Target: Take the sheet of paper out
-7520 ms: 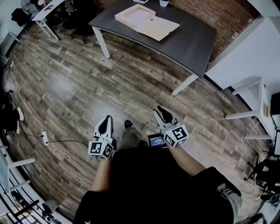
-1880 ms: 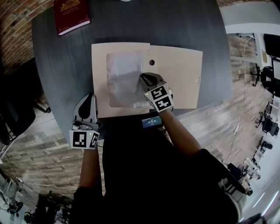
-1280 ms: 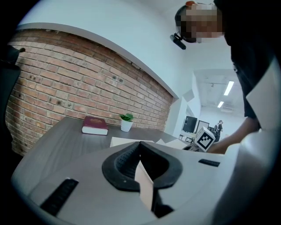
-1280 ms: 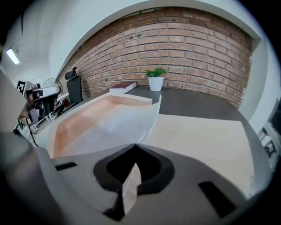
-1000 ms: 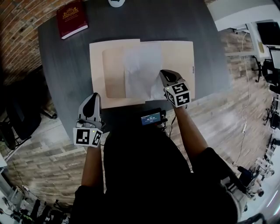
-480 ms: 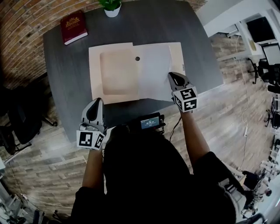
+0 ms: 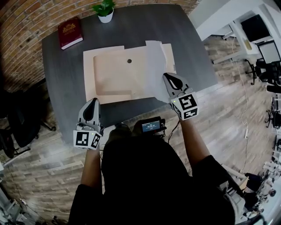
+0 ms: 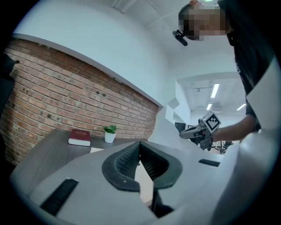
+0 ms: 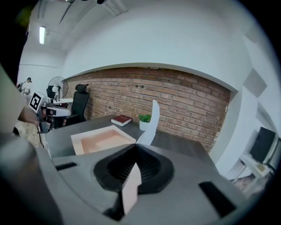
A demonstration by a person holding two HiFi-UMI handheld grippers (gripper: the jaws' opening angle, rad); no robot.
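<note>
An open beige folder (image 7: 118,72) lies on the dark grey table (image 7: 66,70), its shallow tray bare. My right gripper (image 7: 170,81) is over the folder's right flap, shut on the white sheet of paper (image 7: 154,66), which curls up off the folder. In the right gripper view the sheet (image 9: 151,118) rises from the closed jaws of the right gripper (image 9: 136,147), with the folder (image 9: 103,138) to the left. My left gripper (image 7: 90,110) hovers at the table's front edge, left of the folder, holding nothing. The left gripper (image 8: 139,144) shows its jaws together in its own view.
A dark red book (image 7: 70,33) and a small potted plant (image 7: 104,9) stand at the table's far edge. A brick wall runs behind the table. A small screen device (image 7: 150,126) hangs at the person's chest. Wooden floor surrounds the table; white desks stand to the right.
My right gripper has drawn the sheet rightward out of the folder's tray and lifted it, so it now curls over the right flap. The left gripper stayed at the table's front edge.
</note>
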